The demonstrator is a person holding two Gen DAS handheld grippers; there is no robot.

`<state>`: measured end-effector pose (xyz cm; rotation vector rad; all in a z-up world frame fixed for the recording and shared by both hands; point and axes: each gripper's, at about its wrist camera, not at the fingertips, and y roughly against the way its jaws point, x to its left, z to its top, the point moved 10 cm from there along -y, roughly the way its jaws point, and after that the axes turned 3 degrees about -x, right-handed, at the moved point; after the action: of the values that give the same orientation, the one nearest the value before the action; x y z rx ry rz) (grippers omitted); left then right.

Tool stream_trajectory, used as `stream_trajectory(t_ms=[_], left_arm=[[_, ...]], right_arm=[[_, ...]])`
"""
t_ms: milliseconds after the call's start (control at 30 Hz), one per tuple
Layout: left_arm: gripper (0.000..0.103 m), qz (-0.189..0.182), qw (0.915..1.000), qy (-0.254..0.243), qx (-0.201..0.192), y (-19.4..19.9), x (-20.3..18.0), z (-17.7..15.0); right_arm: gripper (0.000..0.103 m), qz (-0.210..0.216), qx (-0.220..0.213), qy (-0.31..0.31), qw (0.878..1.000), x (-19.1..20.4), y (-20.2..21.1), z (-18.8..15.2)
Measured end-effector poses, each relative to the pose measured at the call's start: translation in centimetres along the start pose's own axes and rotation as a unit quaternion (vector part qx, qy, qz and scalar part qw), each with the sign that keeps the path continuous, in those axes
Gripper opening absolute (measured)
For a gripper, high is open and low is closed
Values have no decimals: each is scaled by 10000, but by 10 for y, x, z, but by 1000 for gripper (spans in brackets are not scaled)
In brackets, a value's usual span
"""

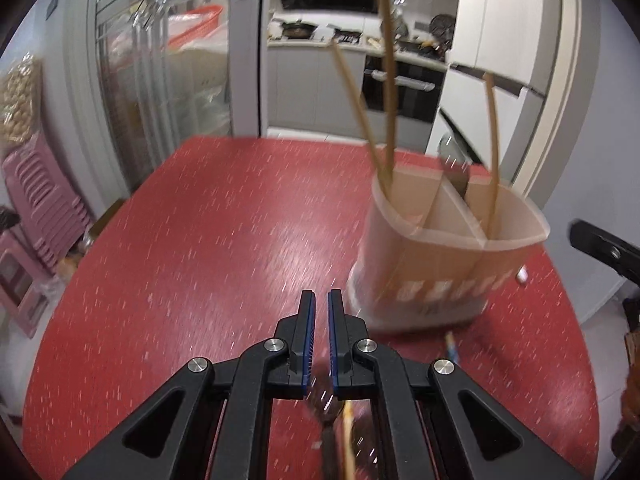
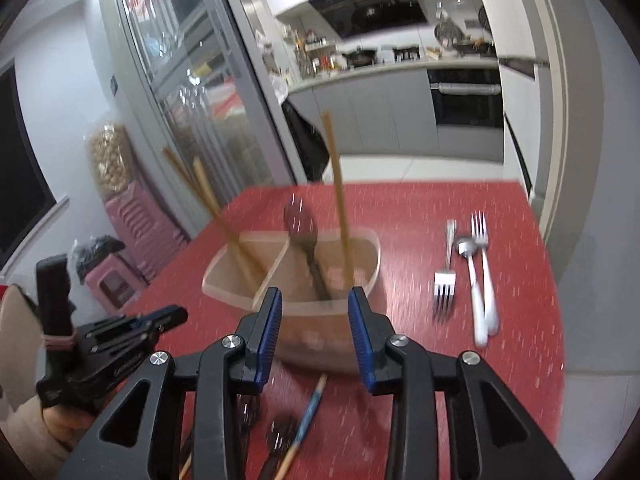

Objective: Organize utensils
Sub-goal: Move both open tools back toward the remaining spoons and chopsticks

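Forks and spoons left to put away

Forks wait on the red table (image 2: pixel 400 208) — two metal forks (image 2: pixel 445 280) and a white-handled spoon (image 2: pixel 474 284) lie side by side, to the right of the utensil holder (image 2: pixel 320 312). The holder is a see-through plastic tub with walls inside. Long wooden chopsticks (image 2: pixel 339 200) and a dark spoon (image 2: pixel 302 236) stand up in it. More things lie on the table close to the camera — a blue-tipped chopstick (image 2: pixel 310 412) and some dark spoons (image 2: pixel 280 436), all blurry.

The right gripper (image 2: pixel 316 332) has its jaws partly apart with nothing between them. The left gripper (image 1: pixel 319 336) has its jaws almost together, and nothing is seen in them.

The forks look hard, thin and a bit slippery, and they lie flat, so I think they are tricky to lift. Pinching one by the middle of its handle seems best. The chopsticks look light and may roll. The holder looks light too, so a bump might tip it.
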<state>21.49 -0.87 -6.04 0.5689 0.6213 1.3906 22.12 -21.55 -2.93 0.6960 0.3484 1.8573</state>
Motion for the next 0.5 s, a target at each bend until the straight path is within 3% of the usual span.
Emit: stream_trajectory(t_ms=[333, 500], left_arm=[[31, 149, 9994, 118, 293, 9, 24, -57], [31, 87, 9987, 241, 451, 7, 29, -76]], right_arm=[[42, -230, 1027, -498, 9932, -4, -6, -87], [51, -231, 1257, -515, 9905, 4, -7, -110]])
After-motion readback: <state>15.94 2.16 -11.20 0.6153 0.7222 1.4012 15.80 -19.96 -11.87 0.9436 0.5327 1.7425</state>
